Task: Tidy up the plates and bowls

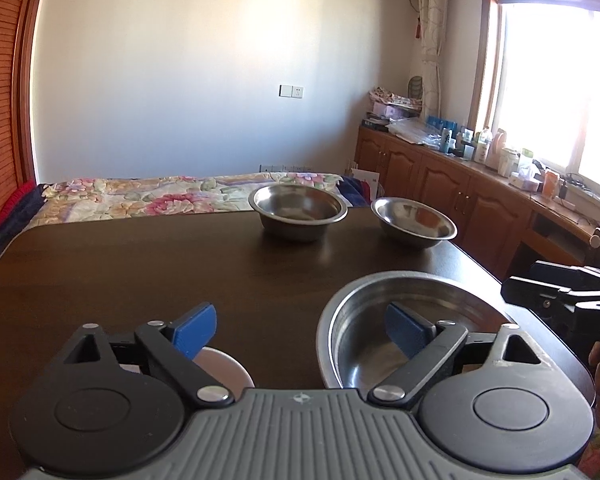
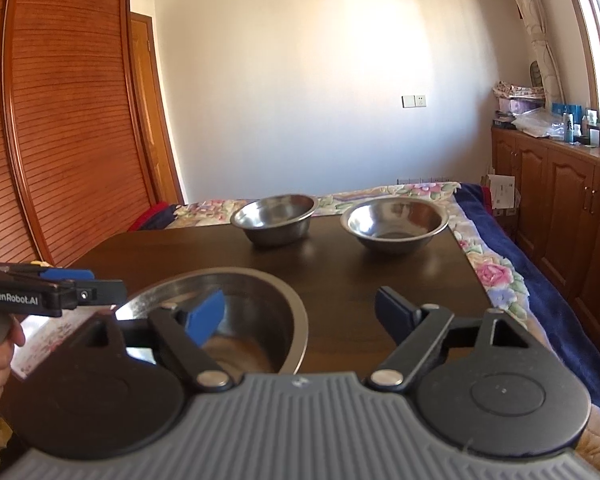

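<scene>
Three steel bowls sit on a dark wooden table (image 1: 140, 264). A large bowl (image 1: 364, 312) is near me, also in the right wrist view (image 2: 260, 300). Two smaller bowls stand at the far edge: one (image 1: 298, 204) to the left, one (image 1: 414, 218) to the right; they also show in the right wrist view (image 2: 274, 212) (image 2: 394, 216). A white dish (image 1: 228, 368) lies under my left gripper (image 1: 300, 328), which is open and empty, its right finger over the large bowl. My right gripper (image 2: 300, 320) is open and empty, its left finger over the same bowl.
A bed with a floral cover (image 1: 140, 196) lies beyond the table. Wooden cabinets (image 1: 440, 176) with bottles stand along the right under a window. A slatted wooden wardrobe (image 2: 60, 120) stands at the left. The table's right edge (image 2: 472, 276) drops to the bed.
</scene>
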### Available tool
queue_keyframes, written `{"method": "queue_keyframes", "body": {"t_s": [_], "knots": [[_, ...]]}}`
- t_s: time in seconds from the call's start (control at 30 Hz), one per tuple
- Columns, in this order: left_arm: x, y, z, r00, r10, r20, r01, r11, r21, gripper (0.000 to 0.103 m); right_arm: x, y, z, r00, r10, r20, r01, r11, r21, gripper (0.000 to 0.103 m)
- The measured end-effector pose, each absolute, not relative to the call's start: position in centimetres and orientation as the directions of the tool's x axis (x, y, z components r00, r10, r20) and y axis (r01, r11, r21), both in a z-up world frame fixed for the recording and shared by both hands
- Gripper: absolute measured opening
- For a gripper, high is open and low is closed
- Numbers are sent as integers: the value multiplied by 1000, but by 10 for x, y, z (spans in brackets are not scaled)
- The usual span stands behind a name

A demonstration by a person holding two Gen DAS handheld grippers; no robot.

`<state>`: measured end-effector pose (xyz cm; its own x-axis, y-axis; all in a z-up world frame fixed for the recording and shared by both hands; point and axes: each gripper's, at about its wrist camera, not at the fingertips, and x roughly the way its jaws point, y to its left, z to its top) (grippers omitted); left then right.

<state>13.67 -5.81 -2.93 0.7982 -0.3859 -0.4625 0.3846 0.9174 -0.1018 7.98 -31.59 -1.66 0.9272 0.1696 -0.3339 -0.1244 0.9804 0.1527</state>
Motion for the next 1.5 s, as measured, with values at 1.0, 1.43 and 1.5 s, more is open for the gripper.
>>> {"method": "queue_keyframes", "body": {"t_s": [1.0, 1.43, 1.5], "knots": [[216, -71, 8, 814, -373, -445, 401, 915, -35, 97, 152, -342, 41, 931, 200, -304, -216, 976, -19, 103], [260, -88, 8, 805, -371, -462, 407, 913, -24, 97, 200, -335, 37, 890, 254, -379, -272, 962, 6, 77], [267, -89, 7, 804, -368, -467, 404, 914, -26, 97, 208, -334, 36, 882, 263, -391, -280, 960, 15, 74]]}}
